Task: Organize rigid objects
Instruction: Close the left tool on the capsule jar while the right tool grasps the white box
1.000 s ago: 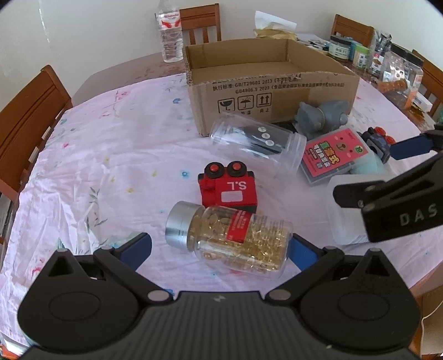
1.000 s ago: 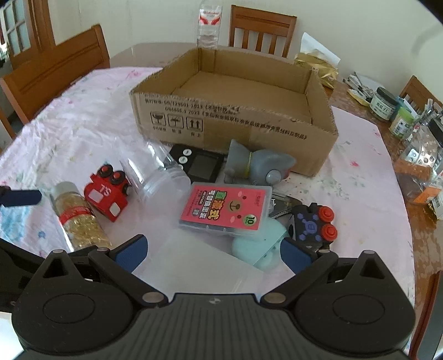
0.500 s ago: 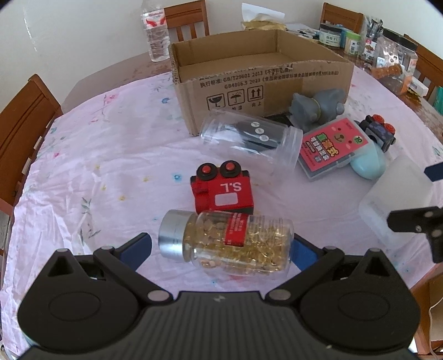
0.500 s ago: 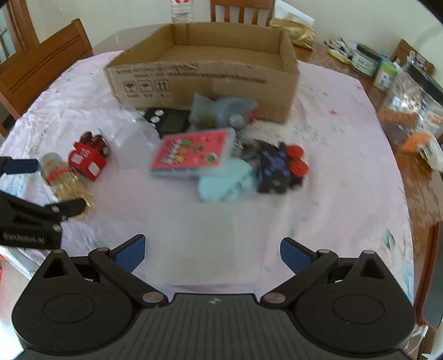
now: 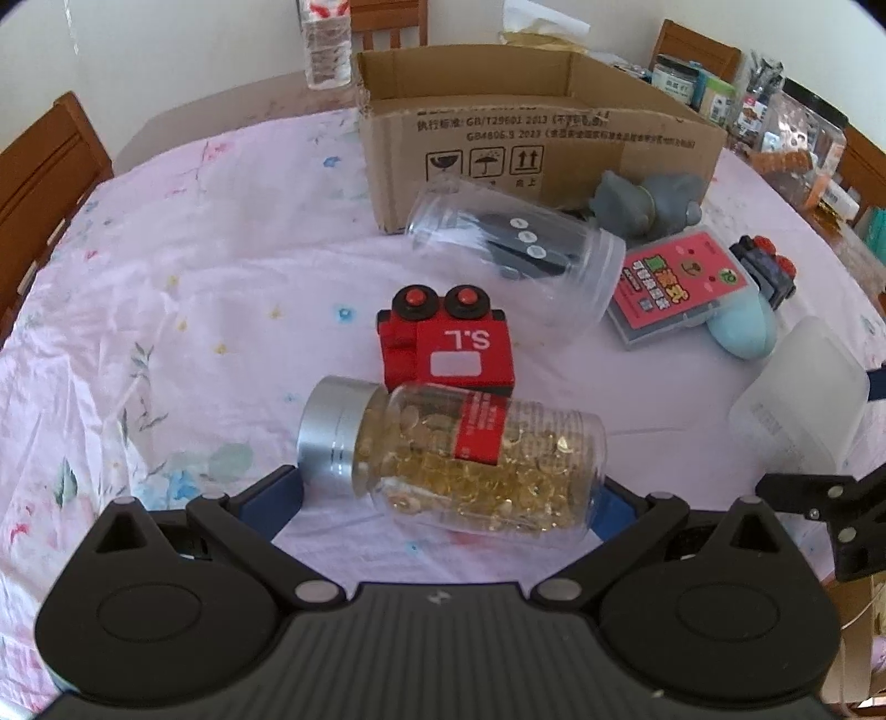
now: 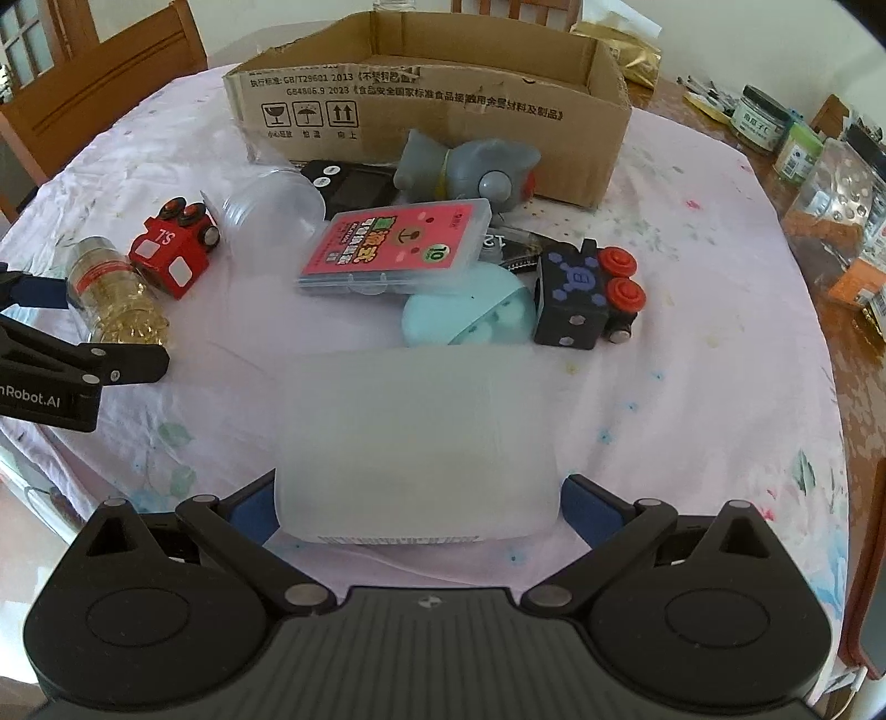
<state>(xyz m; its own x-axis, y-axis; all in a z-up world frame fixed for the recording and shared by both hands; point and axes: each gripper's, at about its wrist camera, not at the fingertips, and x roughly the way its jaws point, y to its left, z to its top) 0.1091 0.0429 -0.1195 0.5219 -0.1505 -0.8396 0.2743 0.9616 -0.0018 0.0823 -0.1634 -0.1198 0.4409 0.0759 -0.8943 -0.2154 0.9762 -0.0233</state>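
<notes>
My left gripper (image 5: 443,487) is shut on a clear bottle of yellow capsules (image 5: 459,459) with a silver cap and red label, held on its side above the cloth. My right gripper (image 6: 418,504) is shut on a frosted white plastic box (image 6: 415,437), also seen at the right of the left wrist view (image 5: 797,404). An open cardboard box (image 6: 432,105) stands at the back. In front of it lie a red toy train (image 5: 448,349), an empty clear jar (image 5: 515,260), a pink card case (image 6: 398,249), a grey toy (image 6: 470,166) and a black toy train (image 6: 587,293).
A light-blue case (image 6: 465,321) lies under the pink case. A black device (image 6: 354,183) lies by the box. Jars and packets (image 6: 819,166) crowd the table's right side. A water bottle (image 5: 326,44) and wooden chairs (image 5: 44,183) stand around the table.
Both grippers have drawn back toward the table's near edge with their objects, then steadied. The right gripper now sits lower right in the left wrist view.
</notes>
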